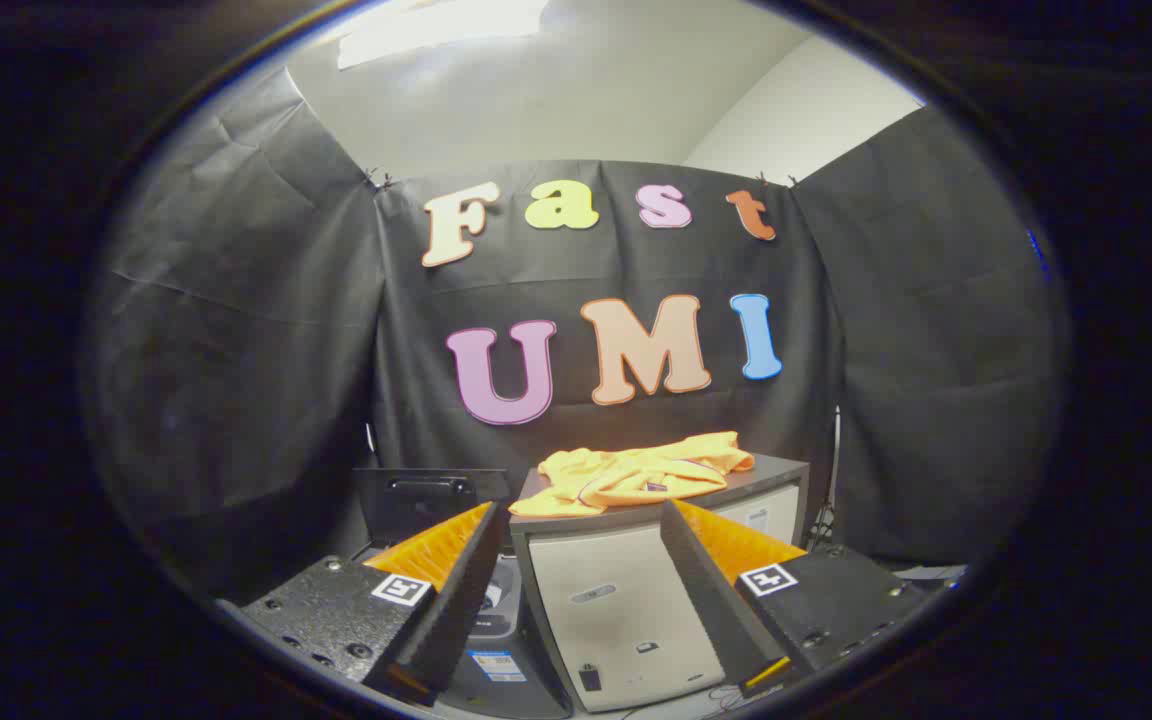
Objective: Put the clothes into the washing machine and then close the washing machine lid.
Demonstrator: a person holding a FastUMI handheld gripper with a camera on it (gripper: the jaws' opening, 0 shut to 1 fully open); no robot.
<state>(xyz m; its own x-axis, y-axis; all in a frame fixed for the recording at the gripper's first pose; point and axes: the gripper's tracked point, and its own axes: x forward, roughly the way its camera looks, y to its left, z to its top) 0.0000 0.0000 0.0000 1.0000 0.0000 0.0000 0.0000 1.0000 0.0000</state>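
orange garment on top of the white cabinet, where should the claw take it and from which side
Probably at the raised, bunched folds near the middle of the orange garment, coming down from above. It lies spread flat on the top of the white cabinet, so its thin edges offer little to pinch. The claw is open, with the garment beyond its fingers.

Clothes (636, 473) lie on a cabinet (626, 600); washing machine (436, 505) sits left of it.
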